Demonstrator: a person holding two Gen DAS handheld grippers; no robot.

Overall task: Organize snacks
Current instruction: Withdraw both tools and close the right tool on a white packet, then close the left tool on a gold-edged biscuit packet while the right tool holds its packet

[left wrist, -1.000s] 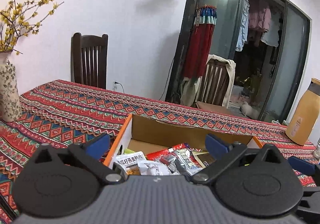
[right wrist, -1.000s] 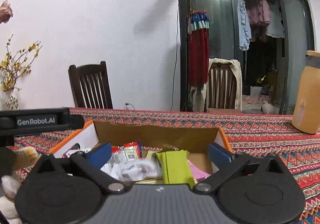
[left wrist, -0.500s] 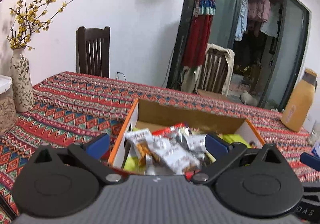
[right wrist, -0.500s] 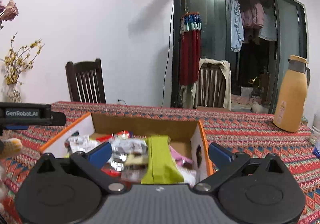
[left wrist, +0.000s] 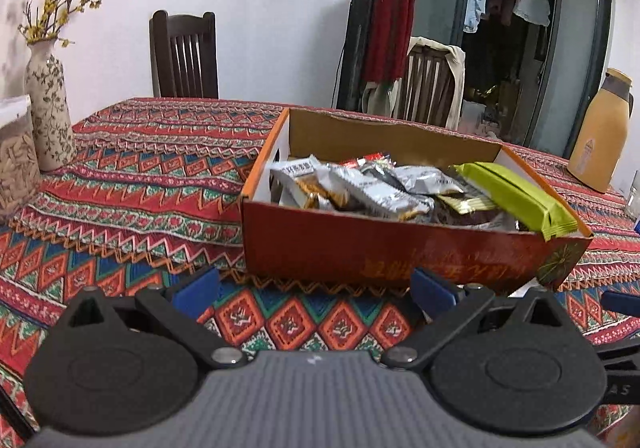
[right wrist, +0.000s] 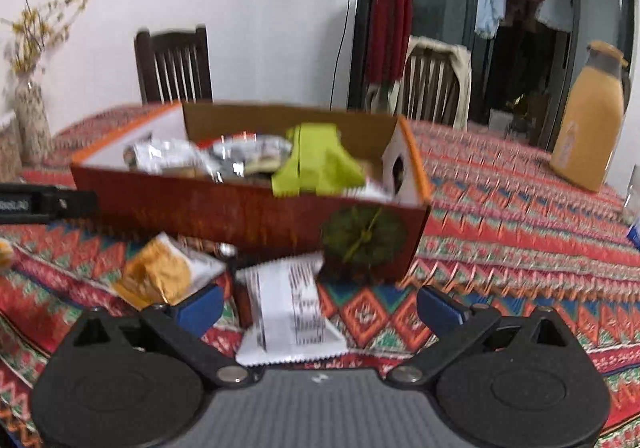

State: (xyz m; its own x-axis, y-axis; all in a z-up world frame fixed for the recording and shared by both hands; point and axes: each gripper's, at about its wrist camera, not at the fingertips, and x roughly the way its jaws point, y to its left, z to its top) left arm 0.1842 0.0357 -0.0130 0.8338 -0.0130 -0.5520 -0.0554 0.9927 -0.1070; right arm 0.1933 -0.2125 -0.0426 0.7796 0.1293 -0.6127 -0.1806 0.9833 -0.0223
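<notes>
An open orange cardboard box [left wrist: 400,252] [right wrist: 240,216] full of snack packets stands on the patterned tablecloth. A green packet [left wrist: 516,196] [right wrist: 316,160] lies on top at its right side, with silver packets [left wrist: 372,188] beside it. In the right wrist view a white packet [right wrist: 292,312] and a yellow packet [right wrist: 160,276] lie on the cloth in front of the box. My left gripper [left wrist: 316,294] is open and empty, just before the box's front wall. My right gripper [right wrist: 320,306] is open and empty, above the white packet.
A flowered vase [left wrist: 48,112] with yellow twigs and a jar [left wrist: 16,160] stand at the left. An orange thermos [left wrist: 600,136] [right wrist: 588,116] stands at the far right. Two wooden chairs [left wrist: 184,56] are behind the table. The left gripper's body [right wrist: 44,204] shows at the left edge.
Both grippers have pulled back and risen from over the box; its front wall and the cloth before it now show. Loose packets have come into the right wrist view.
</notes>
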